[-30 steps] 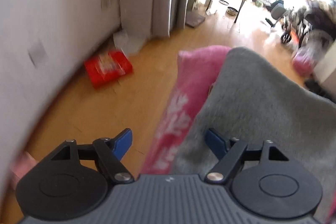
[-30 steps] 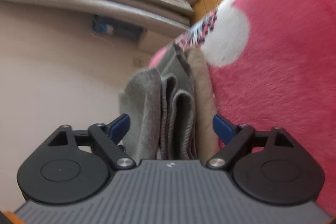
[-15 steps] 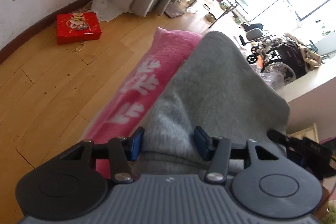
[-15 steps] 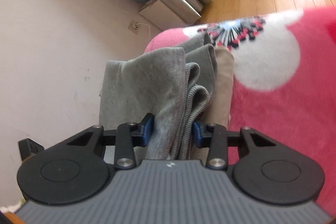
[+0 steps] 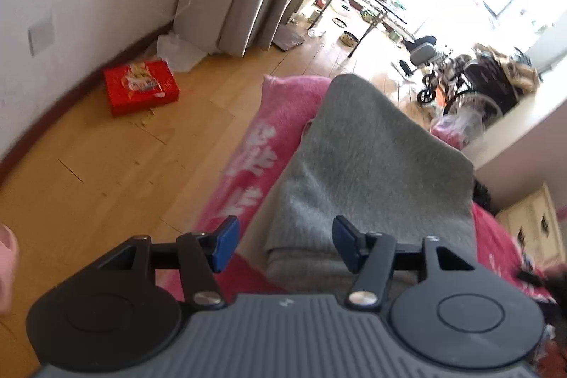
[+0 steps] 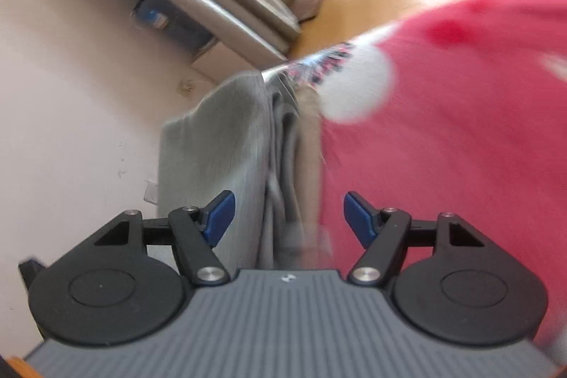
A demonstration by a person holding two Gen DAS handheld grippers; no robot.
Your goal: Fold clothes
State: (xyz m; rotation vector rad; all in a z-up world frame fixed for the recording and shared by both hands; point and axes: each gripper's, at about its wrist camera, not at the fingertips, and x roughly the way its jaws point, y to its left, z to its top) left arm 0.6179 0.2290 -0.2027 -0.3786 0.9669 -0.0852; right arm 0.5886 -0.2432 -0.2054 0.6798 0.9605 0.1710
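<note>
Here your left gripper (image 5: pixel 281 241) has its blue pads spread wide with nothing between them; the near folded edge of the grey garment (image 5: pixel 372 172) sits just ahead, nearer the pad at 3 o'clock. Your right gripper (image 6: pixel 285 218) is spread the same way, empty, facing the side of the stack: the grey garment (image 6: pixel 216 144) is on top, and under it a tan folded piece (image 6: pixel 312 144), both lying on the pink blanket (image 6: pixel 443 137).

By my reading the fold on the grey piece is finished and you are at the release. Next you need both grippers drawn straight off without dragging an edge, then a fresh item to pick up; none lies loose in either view.

Count: two grippers, one grey garment with several ribbed folds showing, one tan piece, one pink blanket. Farther out in the left view, at 10 o'clock, one red box (image 5: pixel 140 85) lies on the wooden floor (image 5: pixel 106 172); at 2 o'clock one wheelchair (image 5: pixel 471 84) stands by the window.
</note>
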